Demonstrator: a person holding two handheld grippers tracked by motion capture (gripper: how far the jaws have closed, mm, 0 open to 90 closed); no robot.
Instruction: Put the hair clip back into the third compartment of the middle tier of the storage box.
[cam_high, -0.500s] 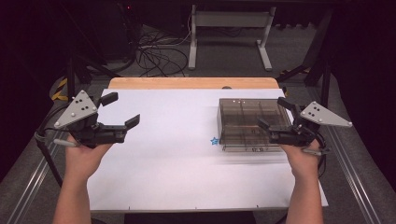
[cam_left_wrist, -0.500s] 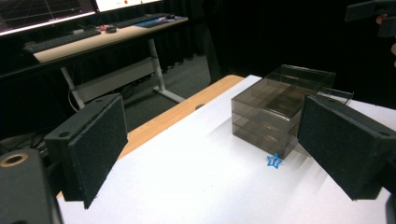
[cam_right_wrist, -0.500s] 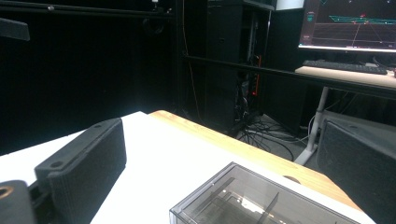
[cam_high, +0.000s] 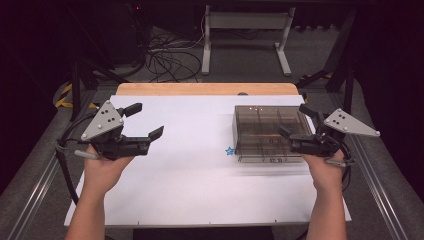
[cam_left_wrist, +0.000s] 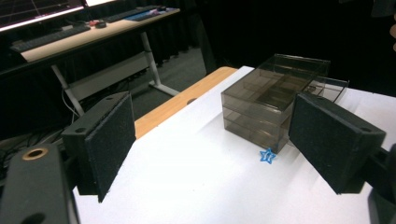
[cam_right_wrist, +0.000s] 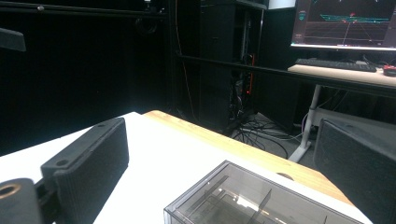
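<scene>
A smoky see-through compartment box (cam_high: 262, 131) sits on the right half of the white tabletop (cam_high: 190, 170). A small blue star (cam_high: 229, 151) marks the sheet at its front left corner. My right gripper (cam_high: 296, 121) hovers at the box's right end, jaws open and empty. In the right gripper view the box (cam_right_wrist: 243, 200) lies low between the jaws of the right gripper (cam_right_wrist: 219, 158). My left gripper (cam_high: 145, 121) is held over the left side of the table, open, with nothing between its pads (cam_left_wrist: 112, 140). It faces the box (cam_left_wrist: 271, 100) and the star (cam_left_wrist: 268, 156) from a distance.
A wooden strip (cam_high: 205, 89) borders the table's far edge. Beyond it are a dark floor with cables (cam_high: 165, 57) and a white desk frame (cam_high: 245, 25). A desk with monitor and keyboard (cam_right_wrist: 336, 63) stands in the background. Metal rails run along both sides of the table.
My left gripper has shifted a little to the right, toward the table's middle. The right gripper and the box keep their places.
</scene>
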